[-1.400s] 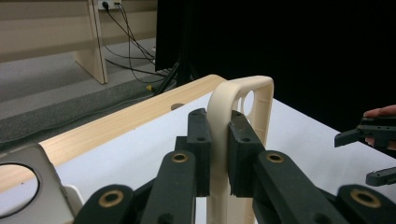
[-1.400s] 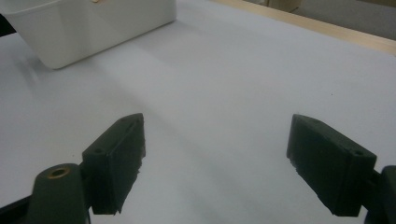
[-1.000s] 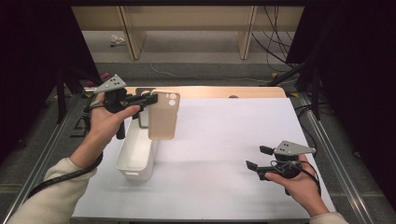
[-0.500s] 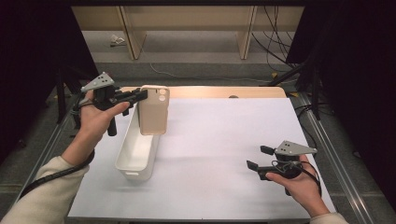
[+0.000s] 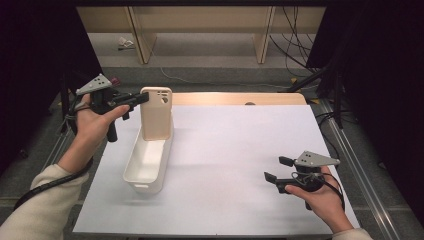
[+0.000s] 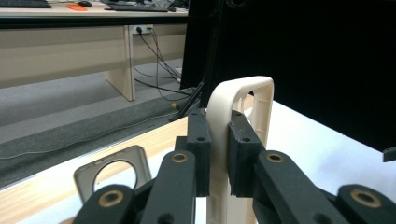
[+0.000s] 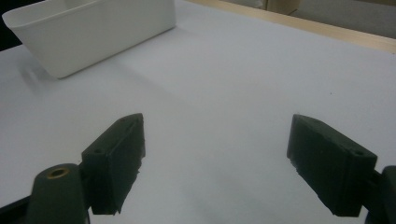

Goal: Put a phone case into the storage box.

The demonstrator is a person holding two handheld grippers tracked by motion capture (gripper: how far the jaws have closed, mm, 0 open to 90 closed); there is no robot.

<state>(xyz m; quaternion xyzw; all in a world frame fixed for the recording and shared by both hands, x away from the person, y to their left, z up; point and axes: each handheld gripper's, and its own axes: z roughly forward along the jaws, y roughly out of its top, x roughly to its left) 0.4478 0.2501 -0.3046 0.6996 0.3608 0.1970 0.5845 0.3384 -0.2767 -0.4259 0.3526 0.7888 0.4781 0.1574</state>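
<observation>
A beige flat panel [image 5: 156,115] with cut-outs near its top stands upright, its lower end at the far end of the long white bin [image 5: 150,186]. My left gripper [image 5: 142,98] comes in from the left and is shut on the panel's top edge. In the left gripper view the two pads pinch the panel [image 6: 243,93] from both sides, at the left gripper [image 6: 217,154]. My right gripper [image 5: 276,169] rests low over the white sheet at the right, open with nothing between its jaws. In the right gripper view the right gripper [image 7: 217,163] points toward the bin [image 7: 93,37].
A white sheet [image 5: 240,150] covers the table, with a wooden strip [image 5: 235,98] along its far edge. Metal rails [image 5: 345,150] run down both sides. Black curtains stand to the left and right, and cables lie on the floor beyond.
My left hand has carried the panel to the left and a little farther away, from beside the bin's right wall to its far end. The right hand has stayed put.
</observation>
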